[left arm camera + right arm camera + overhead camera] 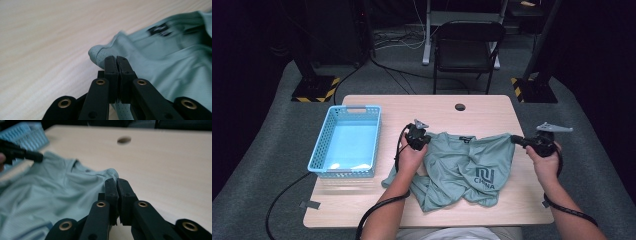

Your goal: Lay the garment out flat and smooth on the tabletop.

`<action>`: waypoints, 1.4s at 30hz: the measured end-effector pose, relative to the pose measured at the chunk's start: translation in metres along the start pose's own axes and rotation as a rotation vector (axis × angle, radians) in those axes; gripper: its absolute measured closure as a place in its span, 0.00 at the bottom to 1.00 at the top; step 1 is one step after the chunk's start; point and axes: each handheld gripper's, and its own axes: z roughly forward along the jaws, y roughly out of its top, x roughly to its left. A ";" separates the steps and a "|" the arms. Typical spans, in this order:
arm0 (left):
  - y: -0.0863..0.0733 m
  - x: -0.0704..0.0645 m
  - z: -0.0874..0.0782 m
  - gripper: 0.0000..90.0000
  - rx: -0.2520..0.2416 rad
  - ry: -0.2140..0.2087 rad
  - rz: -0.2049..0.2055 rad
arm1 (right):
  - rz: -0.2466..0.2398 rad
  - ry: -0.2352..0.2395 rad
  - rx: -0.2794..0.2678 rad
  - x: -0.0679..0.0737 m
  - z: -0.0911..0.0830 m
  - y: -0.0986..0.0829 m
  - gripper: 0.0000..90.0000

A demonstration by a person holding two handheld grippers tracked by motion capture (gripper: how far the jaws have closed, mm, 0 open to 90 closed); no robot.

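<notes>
A sage-green T-shirt (pixel 462 167) with a dark "CHINA" logo lies crumpled at the table's middle, collar toward the far side. My left gripper (pixel 428 139) is shut on the shirt's left shoulder edge. In the left gripper view the jaws (pixel 116 59) pinch a fold of the shirt (pixel 162 60), with its collar label beyond. My right gripper (pixel 514 139) is shut on the opposite shoulder edge. In the right gripper view the jaws (pixel 116 181) clamp the shirt (pixel 50 197), and the left gripper (pixel 27 155) shows at the far left.
A light-blue plastic basket (pixel 319 150) stands on the table's left part, also seen as the basket (pixel 27 133). A cable hole (pixel 460 107) is in the wooden table (pixel 377 210) near its far edge. A black chair (pixel 467 47) stands beyond the table.
</notes>
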 end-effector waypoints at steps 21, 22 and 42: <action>-0.038 0.043 -0.070 0.97 -0.041 0.198 -0.058 | -0.088 -0.122 0.132 0.005 0.032 -0.004 0.69; -0.041 0.043 -0.069 0.97 -0.033 0.199 -0.059 | -0.073 -0.144 0.152 -0.001 0.032 -0.008 0.67; -0.057 0.026 -0.055 0.73 -0.001 0.143 -0.084 | -0.050 -0.169 0.325 -0.010 0.016 -0.067 0.65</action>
